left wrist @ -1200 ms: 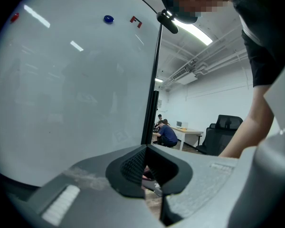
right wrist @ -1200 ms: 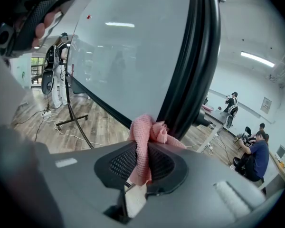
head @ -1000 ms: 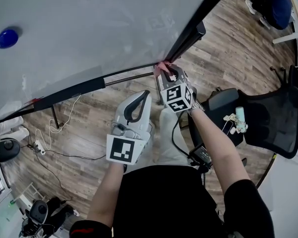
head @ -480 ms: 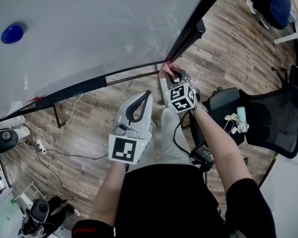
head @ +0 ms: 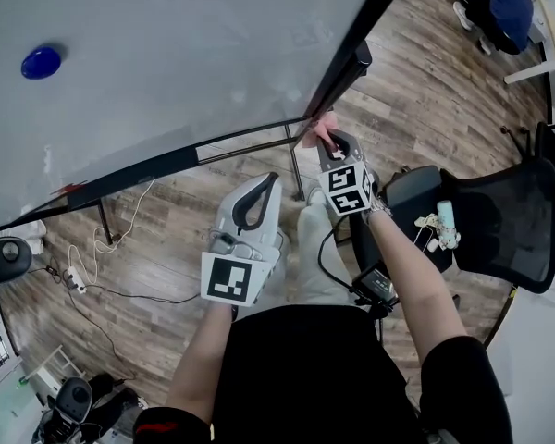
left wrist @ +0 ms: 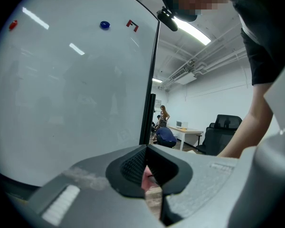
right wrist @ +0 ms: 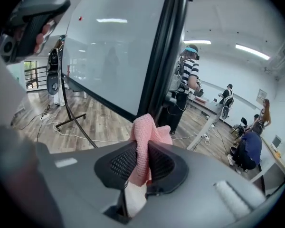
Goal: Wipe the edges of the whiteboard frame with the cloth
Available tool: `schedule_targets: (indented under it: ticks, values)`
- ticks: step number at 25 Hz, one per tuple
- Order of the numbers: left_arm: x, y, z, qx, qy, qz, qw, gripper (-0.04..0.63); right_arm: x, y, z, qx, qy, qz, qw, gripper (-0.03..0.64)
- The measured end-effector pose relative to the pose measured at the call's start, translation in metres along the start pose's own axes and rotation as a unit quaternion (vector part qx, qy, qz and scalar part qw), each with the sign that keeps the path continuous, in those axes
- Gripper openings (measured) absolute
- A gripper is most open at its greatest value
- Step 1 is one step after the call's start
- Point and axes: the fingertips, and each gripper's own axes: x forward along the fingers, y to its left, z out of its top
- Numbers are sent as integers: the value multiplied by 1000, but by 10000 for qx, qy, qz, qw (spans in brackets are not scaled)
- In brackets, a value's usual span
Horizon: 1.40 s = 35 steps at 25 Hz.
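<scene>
The whiteboard (head: pixel 166 54) fills the upper left of the head view, with a black frame (head: pixel 351 54) down its right side and along its bottom edge. My right gripper (head: pixel 326 137) is shut on a pink cloth (head: pixel 316 129) and holds it against the frame's lower right corner. In the right gripper view the cloth (right wrist: pixel 147 137) bulges up out of the closed jaws just below the black frame (right wrist: pixel 166 46). My left gripper (head: pixel 259 192) hangs lower and to the left, away from the board, shut and holding nothing. The left gripper view looks at the whiteboard (left wrist: pixel 76 80) and the frame (left wrist: pixel 149 80).
A blue magnet (head: pixel 41 62) sticks to the board. The board's stand leg (head: pixel 294 165) and floor cables (head: pixel 102 248) lie below it. A black office chair (head: pixel 499 220) stands to the right. A crouched person (head: pixel 499 7) is at the far right and another stands behind the board (right wrist: pixel 187 75).
My right gripper has shifted slightly to the right with the cloth at the frame's lower corner. The left gripper has hardly moved.
</scene>
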Motion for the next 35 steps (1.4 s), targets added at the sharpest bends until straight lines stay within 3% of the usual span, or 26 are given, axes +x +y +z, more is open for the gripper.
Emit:
schedule_targets:
  ticks: [7, 13, 21, 26, 35]
  values:
    - [-11, 0, 13, 98, -83, -12, 9999, 2, -37, -30, 30, 302, -514, -414, 9974, 52]
    - [-24, 3, 24, 163, -190, 3, 9997, 2, -83, -50, 71, 614, -1184, -765, 9881, 52]
    - [-45, 9, 50, 244, -440, 119, 9987, 2, -168, -77, 144, 1333, -2385, -1085, 9558, 52]
    - [-62, 18, 76, 515, -776, 244, 9954, 2, -220, -83, 185, 1709, -2998, -1057, 9326, 52]
    - [-101, 32, 102, 537, -1128, 609, 9903, 2, -286, -47, 226, 1719, -3592, -654, 9150, 52]
